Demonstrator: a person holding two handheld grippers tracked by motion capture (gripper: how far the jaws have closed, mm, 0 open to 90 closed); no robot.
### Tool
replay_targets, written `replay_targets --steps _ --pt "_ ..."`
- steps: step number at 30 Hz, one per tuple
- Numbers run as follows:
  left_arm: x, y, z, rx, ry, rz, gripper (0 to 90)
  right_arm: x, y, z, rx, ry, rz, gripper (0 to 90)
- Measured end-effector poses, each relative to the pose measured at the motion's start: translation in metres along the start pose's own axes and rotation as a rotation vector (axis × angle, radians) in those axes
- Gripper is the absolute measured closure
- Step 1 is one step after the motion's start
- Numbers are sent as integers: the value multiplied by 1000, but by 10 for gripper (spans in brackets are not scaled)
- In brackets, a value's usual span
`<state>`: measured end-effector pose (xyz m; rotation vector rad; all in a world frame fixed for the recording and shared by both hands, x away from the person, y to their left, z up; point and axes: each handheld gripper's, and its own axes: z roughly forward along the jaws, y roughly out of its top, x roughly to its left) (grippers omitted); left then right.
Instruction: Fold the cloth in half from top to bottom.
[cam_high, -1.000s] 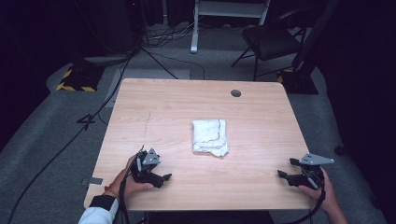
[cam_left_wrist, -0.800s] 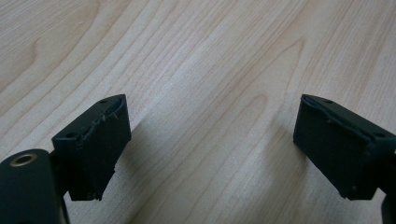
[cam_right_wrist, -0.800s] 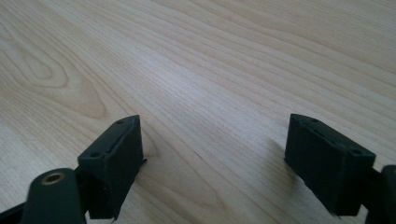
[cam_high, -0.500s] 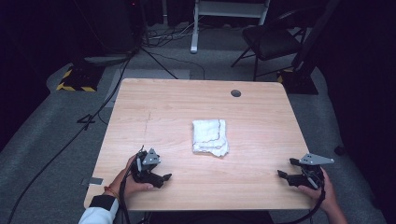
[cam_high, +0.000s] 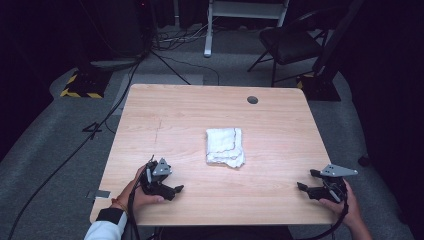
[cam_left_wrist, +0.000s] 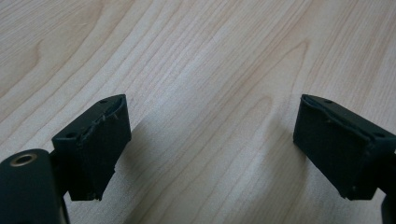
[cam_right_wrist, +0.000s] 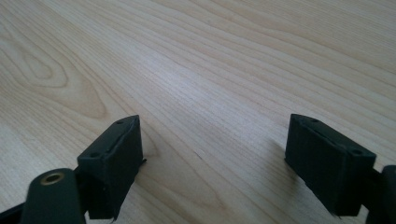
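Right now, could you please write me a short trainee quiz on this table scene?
1. True or false: the white folded cloth lies between the jaws of the left hand-held gripper.
2. Which hand-held gripper has open jaws? A) left only B) right only C) both
3. Fill in: the round dark hole sits near the table's ____ edge as seen in the high view.

Key:
1. False; the cloth lies mid-table, apart from both grippers.
2. C; the left and the right hand-held gripper each show bare wood between their jaws.
3. Far.
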<state>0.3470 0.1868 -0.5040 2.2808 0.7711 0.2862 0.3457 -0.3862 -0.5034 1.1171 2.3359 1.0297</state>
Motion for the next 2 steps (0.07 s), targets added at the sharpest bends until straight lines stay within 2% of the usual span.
replay_targets --steps 2 --pt "0 0 0 0 1 -2 113 0 0 0 0 0 0 195"
